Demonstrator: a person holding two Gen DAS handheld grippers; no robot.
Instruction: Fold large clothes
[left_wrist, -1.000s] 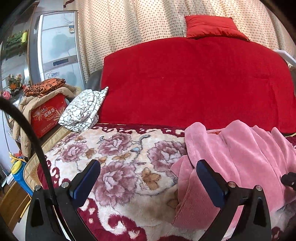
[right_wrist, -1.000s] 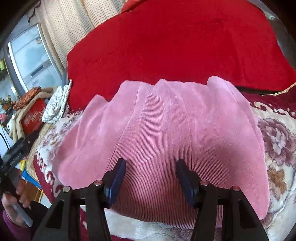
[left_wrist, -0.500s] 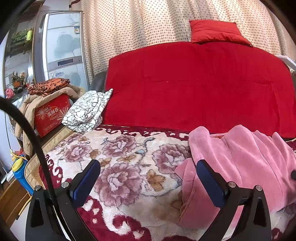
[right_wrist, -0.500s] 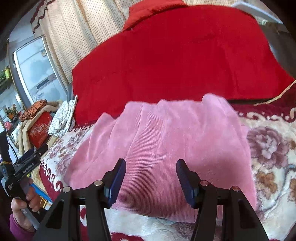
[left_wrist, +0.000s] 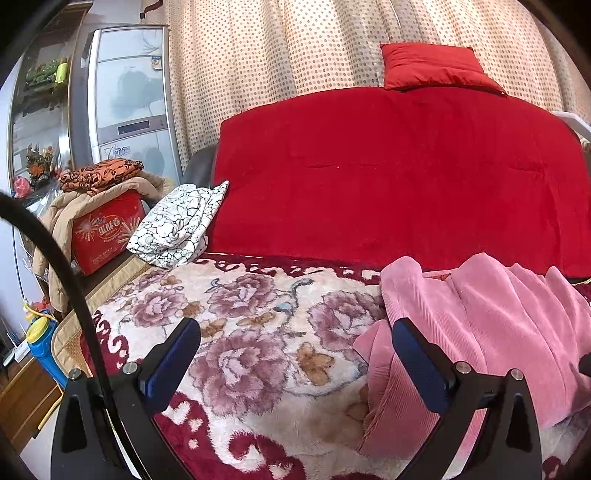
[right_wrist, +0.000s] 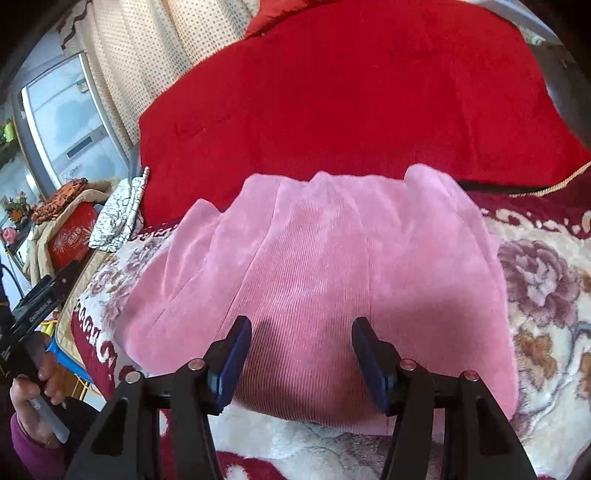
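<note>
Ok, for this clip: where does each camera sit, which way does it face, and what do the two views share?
Left wrist: on the left gripper, looking over the floral blanket toward the red sofa back; its own open fingers show.
Right wrist: on the right gripper, angled down at the pink garment; its own open fingers and, at the left edge, the left hand show.
Shared: pink garment, floral blanket, red sofa back, black-and-white cloth, red box, refrigerator.

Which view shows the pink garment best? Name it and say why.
The right wrist view: the pink garment fills the frame centre, its whole ribbed top surface and both side edges visible on the floral blanket. The left wrist view catches only its left end, cut off at the frame edge.
</note>
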